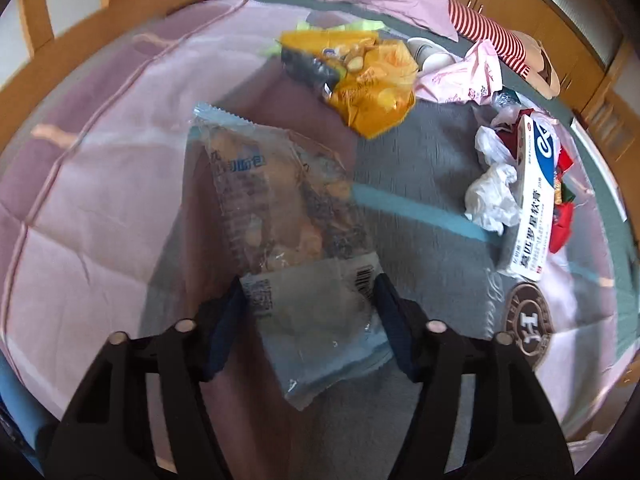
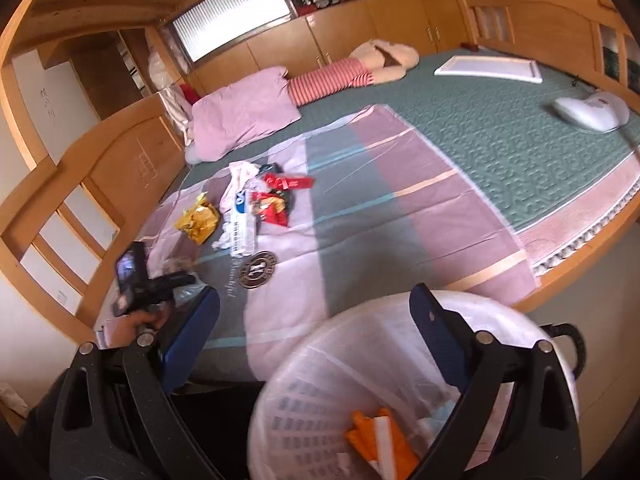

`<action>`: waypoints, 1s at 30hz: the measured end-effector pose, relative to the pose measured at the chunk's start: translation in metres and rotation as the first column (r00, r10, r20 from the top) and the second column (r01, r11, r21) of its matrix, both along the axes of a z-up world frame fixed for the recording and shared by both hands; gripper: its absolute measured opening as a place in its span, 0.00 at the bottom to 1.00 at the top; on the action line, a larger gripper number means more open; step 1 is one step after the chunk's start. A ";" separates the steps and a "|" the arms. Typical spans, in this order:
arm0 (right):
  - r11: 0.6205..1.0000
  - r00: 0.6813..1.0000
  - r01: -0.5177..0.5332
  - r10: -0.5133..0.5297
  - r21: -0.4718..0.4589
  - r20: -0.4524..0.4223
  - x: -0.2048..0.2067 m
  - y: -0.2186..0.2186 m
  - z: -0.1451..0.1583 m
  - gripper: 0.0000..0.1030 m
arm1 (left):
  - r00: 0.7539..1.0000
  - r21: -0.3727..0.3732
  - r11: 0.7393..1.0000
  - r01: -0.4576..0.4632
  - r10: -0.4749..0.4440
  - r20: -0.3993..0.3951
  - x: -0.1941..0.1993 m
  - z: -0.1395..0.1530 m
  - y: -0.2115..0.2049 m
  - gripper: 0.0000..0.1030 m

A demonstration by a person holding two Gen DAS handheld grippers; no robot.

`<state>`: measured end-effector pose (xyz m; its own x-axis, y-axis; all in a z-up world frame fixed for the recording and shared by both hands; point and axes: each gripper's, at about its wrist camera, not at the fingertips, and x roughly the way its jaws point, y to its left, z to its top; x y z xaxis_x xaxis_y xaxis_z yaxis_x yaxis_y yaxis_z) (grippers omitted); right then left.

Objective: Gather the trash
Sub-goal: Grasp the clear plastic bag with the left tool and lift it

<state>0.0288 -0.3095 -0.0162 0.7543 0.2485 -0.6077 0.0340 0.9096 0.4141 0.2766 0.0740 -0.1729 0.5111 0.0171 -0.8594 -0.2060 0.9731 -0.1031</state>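
My left gripper (image 1: 308,292) is shut on a clear plastic food wrapper (image 1: 280,208), held above the bed; it also shows at the left of the right wrist view (image 2: 176,280). More trash lies on the bedspread: a yellow snack bag (image 1: 368,76), crumpled white tissues (image 1: 492,196), a white medicine box (image 1: 532,200), red wrappers (image 1: 562,216) and a pink bag (image 1: 468,80). My right gripper (image 2: 316,312) is open and empty, over a white bin (image 2: 320,392) lined with a bag, holding an orange wrapper (image 2: 372,440).
A pink pillow (image 2: 240,120), a striped plush toy (image 2: 352,72), a white board (image 2: 488,68) and a white device (image 2: 588,112) lie on the green mattress. Wooden bed rails (image 2: 80,208) and cabinets surround the bed.
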 end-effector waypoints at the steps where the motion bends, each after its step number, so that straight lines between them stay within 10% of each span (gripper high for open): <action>1: 1.000 1.000 -0.015 0.015 0.001 0.004 0.004 0.006 0.000 0.91 | 1.000 0.026 1.000 0.008 -0.009 0.022 0.000 0.005 -0.003 0.39; 7: 0.996 0.996 -0.087 0.087 0.015 -0.013 0.026 0.042 -0.011 0.91 | 0.977 0.176 0.982 0.074 -0.107 0.186 -0.023 0.038 -0.032 0.26; 11: 0.996 0.996 -0.093 0.093 0.019 -0.016 0.035 0.053 -0.011 0.91 | 0.947 0.223 0.939 0.260 -0.294 0.133 -0.036 0.033 -0.067 0.26; 16: 0.998 0.998 -0.059 0.060 0.021 -0.033 0.048 0.054 -0.009 0.91 | 0.969 0.659 0.736 0.154 -0.244 0.047 -0.045 0.020 -0.089 0.26; 22: 1.000 0.996 -0.008 0.006 -0.017 -0.088 0.118 0.061 -0.018 0.91 | 0.979 0.780 0.614 0.120 -0.204 0.009 -0.040 0.011 -0.081 0.26; 26: 0.999 0.985 0.025 -0.031 -0.041 -0.170 0.175 0.066 -0.040 0.91 | 0.921 0.817 0.504 0.280 -0.380 -0.081 -0.052 -0.009 -0.111 0.40; 28: 1.000 0.981 -0.015 0.017 0.011 -0.194 0.193 0.070 -0.052 0.91 | 0.867 0.791 0.483 0.375 -0.485 -0.114 -0.060 -0.016 -0.130 0.70; 30: 1.000 0.978 -0.021 0.022 0.005 -0.205 0.207 0.074 -0.060 0.91 | 0.813 0.751 0.485 0.449 -0.570 -0.118 -0.067 -0.015 -0.144 0.73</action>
<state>0.2356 -0.2359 -0.0758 0.6079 0.2651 -0.7485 0.0989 0.9100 0.4026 0.2094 -0.0697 -0.1882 0.7422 0.2864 -0.6059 0.3076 0.6577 0.6876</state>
